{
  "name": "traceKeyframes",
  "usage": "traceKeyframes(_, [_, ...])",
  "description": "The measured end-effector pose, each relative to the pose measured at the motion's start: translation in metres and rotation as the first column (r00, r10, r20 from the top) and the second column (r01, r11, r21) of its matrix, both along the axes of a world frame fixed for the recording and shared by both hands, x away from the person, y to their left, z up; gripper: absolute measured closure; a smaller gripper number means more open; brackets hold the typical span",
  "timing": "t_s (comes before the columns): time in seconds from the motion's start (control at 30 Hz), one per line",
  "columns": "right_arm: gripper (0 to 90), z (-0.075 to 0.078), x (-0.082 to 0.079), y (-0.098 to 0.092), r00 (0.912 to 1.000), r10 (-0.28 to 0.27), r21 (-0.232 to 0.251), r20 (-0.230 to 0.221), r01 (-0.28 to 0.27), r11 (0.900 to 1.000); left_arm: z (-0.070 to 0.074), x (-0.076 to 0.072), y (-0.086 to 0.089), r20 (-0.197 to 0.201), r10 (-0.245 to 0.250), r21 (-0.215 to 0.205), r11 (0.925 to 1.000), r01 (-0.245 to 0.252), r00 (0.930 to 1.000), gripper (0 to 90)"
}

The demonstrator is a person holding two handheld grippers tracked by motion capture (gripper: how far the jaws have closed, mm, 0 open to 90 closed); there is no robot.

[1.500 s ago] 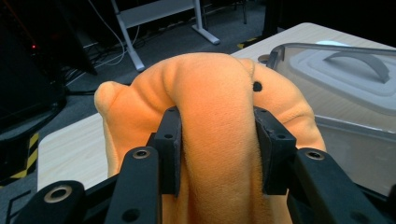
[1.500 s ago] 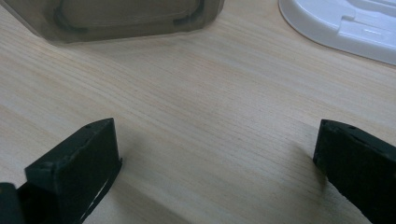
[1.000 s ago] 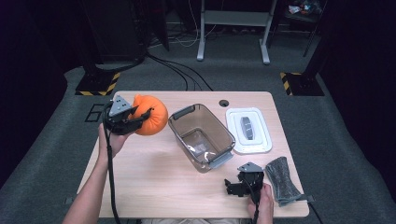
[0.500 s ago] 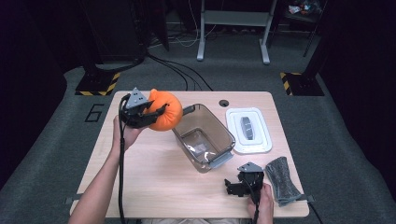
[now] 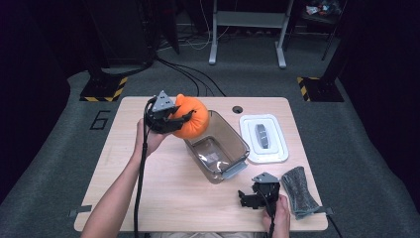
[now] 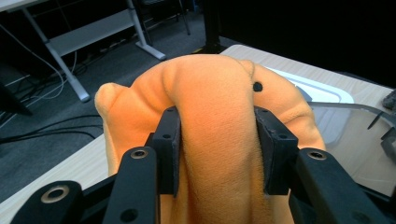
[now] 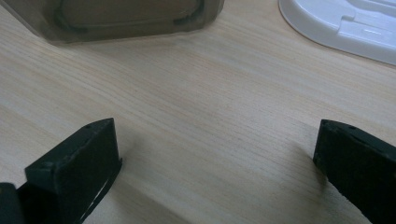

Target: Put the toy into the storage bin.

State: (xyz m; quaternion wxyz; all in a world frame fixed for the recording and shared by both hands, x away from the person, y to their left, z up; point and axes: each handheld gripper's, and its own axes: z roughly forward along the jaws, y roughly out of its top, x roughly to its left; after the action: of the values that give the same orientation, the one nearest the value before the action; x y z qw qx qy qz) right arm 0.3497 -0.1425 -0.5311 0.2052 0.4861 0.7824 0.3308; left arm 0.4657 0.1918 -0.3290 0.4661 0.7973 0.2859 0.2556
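Observation:
My left gripper is shut on an orange plush toy, held in the air at the near-left rim of a clear plastic container. In the left gripper view both pads squeeze the soft orange plush toy between them, with my left gripper sunk into its middle. My right gripper rests on the table near the front edge, jaws wide apart. In the right gripper view my right gripper has bare wood between its pads.
A white lid lies right of the container, and a folded grey cloth lies at the front right corner. The container's wall and the lid stand ahead of the right jaws. A cable hole marks the far edge.
My left gripper has carried the orange plush toy to the right, from the table's far left to the container's rim. The right gripper has stayed put.

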Motion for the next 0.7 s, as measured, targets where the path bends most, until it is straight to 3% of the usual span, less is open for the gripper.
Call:
traceKeyframes(0.33, [0.0, 0.000, 0.000, 0.000, 1.0000, 0.000, 0.001, -0.002, 0.000, 1.000, -0.009, 0.005, -0.027, -0.040, -0.058, -0.021, 0.9981, 0.057, 0.9975, 57.6])
traceKeyframes(0.7, [0.0, 0.000, 0.000, 0.000, 1.0000, -0.003, 0.000, 0.001, 0.003, 1.000, -0.026, 0.009, -0.040, -0.091, -0.086, -0.020, 0.9962, 0.085, 0.9921, 57.4])
